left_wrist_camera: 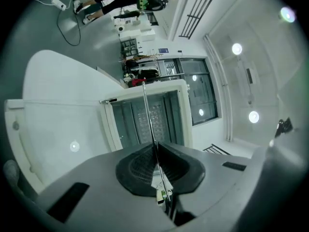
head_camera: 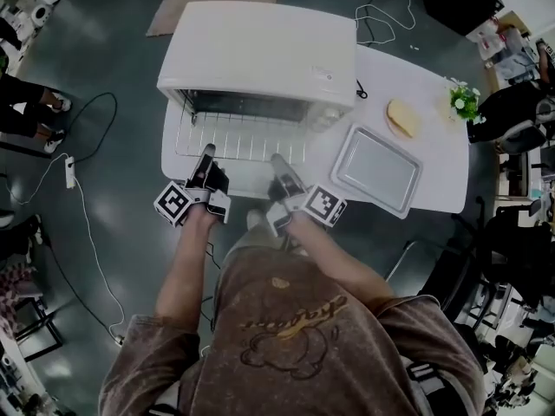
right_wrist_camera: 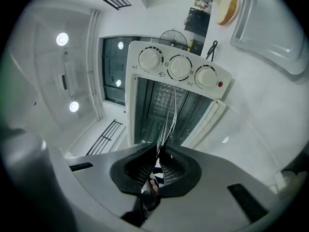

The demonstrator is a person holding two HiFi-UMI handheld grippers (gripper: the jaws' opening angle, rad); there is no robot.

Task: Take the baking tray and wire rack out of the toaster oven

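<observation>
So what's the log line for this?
wire rack: partly out of toaster oven | left gripper: shut on wire rack | right gripper: shut on wire rack | baking tray: on table

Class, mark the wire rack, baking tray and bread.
wire rack (head_camera: 238, 139), head view, middle bars.
baking tray (head_camera: 377, 170), head view, flat bottom.
bread (head_camera: 403, 118), head view, top crust.

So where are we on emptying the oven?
Done: baking tray sits on the table beside the toaster oven. In hand: left gripper and right gripper clamp the wire rack at its front edge, partly out. Left: draw it clear, set it down.
</observation>
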